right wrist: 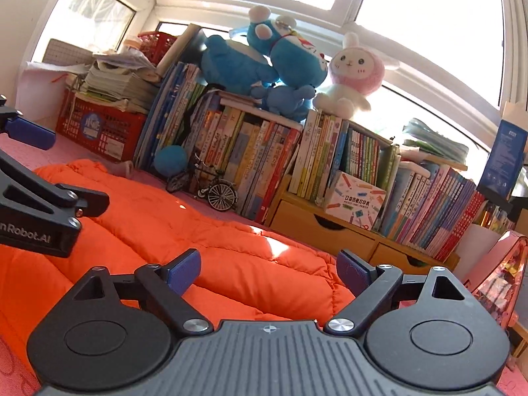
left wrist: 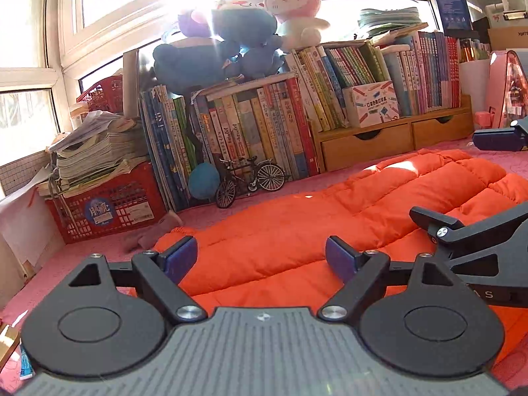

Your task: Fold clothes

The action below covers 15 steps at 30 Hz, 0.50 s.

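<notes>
Left wrist view first: at far left a red crate (left wrist: 109, 204) under stacked paper, then books (left wrist: 231, 132) with a toy bike (left wrist: 249, 178) before them, then the orange jacket (left wrist: 297, 231) spread flat on the pink mat (left wrist: 82, 264). Left gripper (left wrist: 260, 259) low over the jacket's near part, jaws spread wide, nothing between the blue pads. Right gripper (left wrist: 462, 231) in from the right edge of this view, also over the jacket.

Right wrist view, same order: left gripper (right wrist: 43, 211) at the left edge, jacket (right wrist: 231, 257) across the middle, wooden drawers (right wrist: 330, 231) and more books behind. Right gripper (right wrist: 269, 272) wide apart too, empty, poised over the jacket's right end.

Progress, as a judgement: a long puffy band, quilted, lying smooth; an elastic cuff (left wrist: 178, 231) at the left end. Could be laid out full length, or already folded lengthwise once; cannot tell, since the near edge hides under the grippers. Not yet a compact bundle, so at least the crosswise folds seemingly left.

Long axis: left to right along the bookshelf front, slanting away toward the right in the left view; cuff end toward the crate, other end toward the drawers.
</notes>
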Tool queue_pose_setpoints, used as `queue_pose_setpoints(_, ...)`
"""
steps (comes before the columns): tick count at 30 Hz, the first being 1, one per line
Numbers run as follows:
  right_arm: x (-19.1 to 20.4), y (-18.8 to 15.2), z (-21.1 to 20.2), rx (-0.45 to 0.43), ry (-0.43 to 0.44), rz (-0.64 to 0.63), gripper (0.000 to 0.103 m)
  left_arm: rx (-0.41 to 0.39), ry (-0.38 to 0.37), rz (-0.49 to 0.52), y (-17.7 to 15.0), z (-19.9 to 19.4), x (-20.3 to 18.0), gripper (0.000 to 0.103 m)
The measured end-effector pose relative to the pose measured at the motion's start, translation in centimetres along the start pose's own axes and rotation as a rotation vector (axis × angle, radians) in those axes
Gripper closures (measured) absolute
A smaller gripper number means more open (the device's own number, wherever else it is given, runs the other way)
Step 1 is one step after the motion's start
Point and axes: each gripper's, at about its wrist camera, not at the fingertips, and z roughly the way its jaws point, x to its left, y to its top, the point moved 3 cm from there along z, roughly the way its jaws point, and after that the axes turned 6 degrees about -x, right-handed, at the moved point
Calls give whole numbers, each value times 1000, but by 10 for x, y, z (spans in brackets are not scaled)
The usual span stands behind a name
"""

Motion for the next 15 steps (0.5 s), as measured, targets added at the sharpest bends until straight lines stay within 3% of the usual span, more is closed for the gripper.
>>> queue_pose_setpoints(4, 5, -15, 1, 13, -6, -33, 11, 8, 11, 47, -15, 6, -11, 17)
queue_pose_setpoints(8, -1, -18, -8, -21, 62, 8, 10, -2, -12, 44, -17, 3, -8, 17)
queue_pose_setpoints(10, -4, -18, -12, -36, 94, 38, 4, 19, -23, 19, -20, 8, -6, 15)
queue_pose_setpoints(15, 0, -31, 2, 72, 87, 7, 3, 69, -30, 43, -32, 19, -4, 12)
